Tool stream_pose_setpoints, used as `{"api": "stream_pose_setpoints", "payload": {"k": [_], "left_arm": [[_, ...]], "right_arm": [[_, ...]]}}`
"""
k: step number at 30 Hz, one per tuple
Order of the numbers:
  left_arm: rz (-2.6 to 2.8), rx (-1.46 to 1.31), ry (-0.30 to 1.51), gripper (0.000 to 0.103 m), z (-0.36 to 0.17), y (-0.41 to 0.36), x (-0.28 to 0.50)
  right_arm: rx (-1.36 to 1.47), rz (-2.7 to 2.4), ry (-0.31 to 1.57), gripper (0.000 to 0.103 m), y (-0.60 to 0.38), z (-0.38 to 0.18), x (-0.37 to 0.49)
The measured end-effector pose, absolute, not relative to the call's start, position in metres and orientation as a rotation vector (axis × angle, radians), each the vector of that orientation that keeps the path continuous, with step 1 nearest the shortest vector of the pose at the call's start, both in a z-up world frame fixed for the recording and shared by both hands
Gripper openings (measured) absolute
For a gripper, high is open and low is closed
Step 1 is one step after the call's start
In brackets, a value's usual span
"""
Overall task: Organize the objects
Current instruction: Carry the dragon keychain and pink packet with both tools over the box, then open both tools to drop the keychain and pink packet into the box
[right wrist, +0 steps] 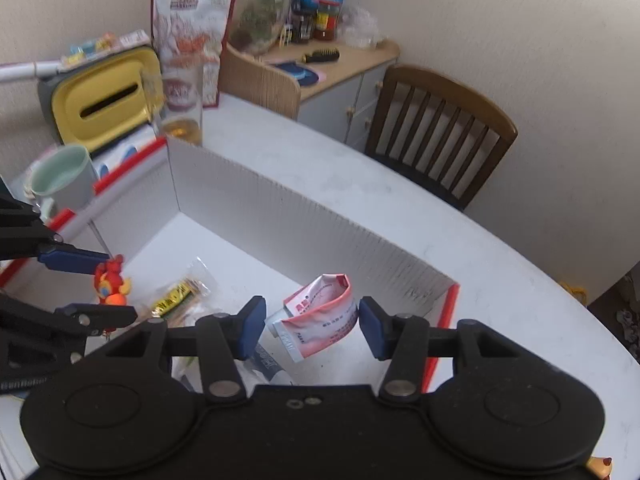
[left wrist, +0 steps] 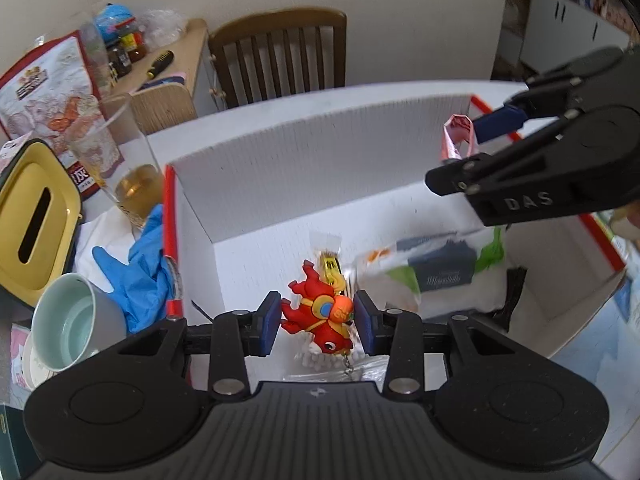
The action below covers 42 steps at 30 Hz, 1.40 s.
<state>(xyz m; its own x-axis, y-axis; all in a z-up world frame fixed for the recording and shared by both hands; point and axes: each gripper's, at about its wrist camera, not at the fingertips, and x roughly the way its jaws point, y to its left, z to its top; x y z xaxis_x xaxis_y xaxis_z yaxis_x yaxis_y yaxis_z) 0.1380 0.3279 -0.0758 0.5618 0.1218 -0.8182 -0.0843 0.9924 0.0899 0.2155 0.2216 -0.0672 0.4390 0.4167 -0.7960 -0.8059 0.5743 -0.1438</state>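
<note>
A white corrugated box (left wrist: pixel 320 152) with red-trimmed edges stands open on the table; it also shows in the right wrist view (right wrist: pixel 304 220). My left gripper (left wrist: pixel 316 322) is over the box with its blue pads apart, and a red and orange toy keychain (left wrist: pixel 320 316) sits between them, also seen from the right wrist view (right wrist: pixel 110 282). My right gripper (right wrist: pixel 312 326) is open over the box's right end, and a pink and white packet (right wrist: pixel 320 320) lies curled between its pads without touching them. The packet also shows in the left wrist view (left wrist: pixel 458 138).
Inside the box lie a yellow snack packet (right wrist: pixel 176 296) and a green and grey bag (left wrist: pixel 436 268). Left of the box are a blue glove (left wrist: pixel 136 272), a mug (left wrist: pixel 68 320), a glass of amber drink (left wrist: pixel 128 176) and a yellow tissue box (left wrist: pixel 36 216). A wooden chair (right wrist: pixel 436 132) stands behind the table.
</note>
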Motion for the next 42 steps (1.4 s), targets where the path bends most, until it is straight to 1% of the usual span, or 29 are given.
{"api": "stream_pose_setpoints", "payload": {"k": [3, 15, 23, 25, 26, 28, 30, 38, 41, 42], "left_arm": [[0.113, 0.055, 0.996, 0.038, -0.082, 0.326, 0.144], [0.078, 0.074, 1.129, 0.038, -0.108, 0.323, 0.160], [0.057, 0.048, 1.179, 0.039, -0.110, 0.326, 0.165], [0.058, 0.046, 1.179, 0.039, -0.110, 0.327, 0.165], [0.057, 0.040, 1.178, 0.040, -0.110, 0.327, 0.164], [0.061, 0.030, 1.168, 0.047, -0.108, 0.328, 0.164], [0.065, 0.024, 1.156, 0.054, -0.106, 0.329, 0.164], [0.077, 0.017, 1.111, 0.055, -0.095, 0.326, 0.159], [0.090, 0.016, 1.093, 0.056, -0.089, 0.325, 0.155], [0.095, 0.017, 1.087, 0.058, -0.087, 0.324, 0.153]], "right_arm": [[-0.565, 0.806, 0.829, 0.051, 0.227, -0.076, 0.219], [-0.610, 0.819, 0.882, 0.051, 0.233, -0.094, 0.218], [-0.608, 0.833, 0.917, 0.052, 0.232, -0.098, 0.217], [-0.609, 0.833, 0.917, 0.054, 0.231, -0.098, 0.216], [-0.608, 0.833, 0.916, 0.055, 0.231, -0.098, 0.216], [-0.601, 0.833, 0.915, 0.057, 0.229, -0.097, 0.215], [-0.589, 0.833, 0.909, 0.061, 0.225, -0.094, 0.215], [-0.516, 0.859, 0.887, 0.064, 0.209, -0.075, 0.210], [-0.503, 0.855, 0.862, 0.068, 0.202, -0.066, 0.206], [-0.498, 0.858, 0.857, 0.069, 0.199, -0.063, 0.205]]}}
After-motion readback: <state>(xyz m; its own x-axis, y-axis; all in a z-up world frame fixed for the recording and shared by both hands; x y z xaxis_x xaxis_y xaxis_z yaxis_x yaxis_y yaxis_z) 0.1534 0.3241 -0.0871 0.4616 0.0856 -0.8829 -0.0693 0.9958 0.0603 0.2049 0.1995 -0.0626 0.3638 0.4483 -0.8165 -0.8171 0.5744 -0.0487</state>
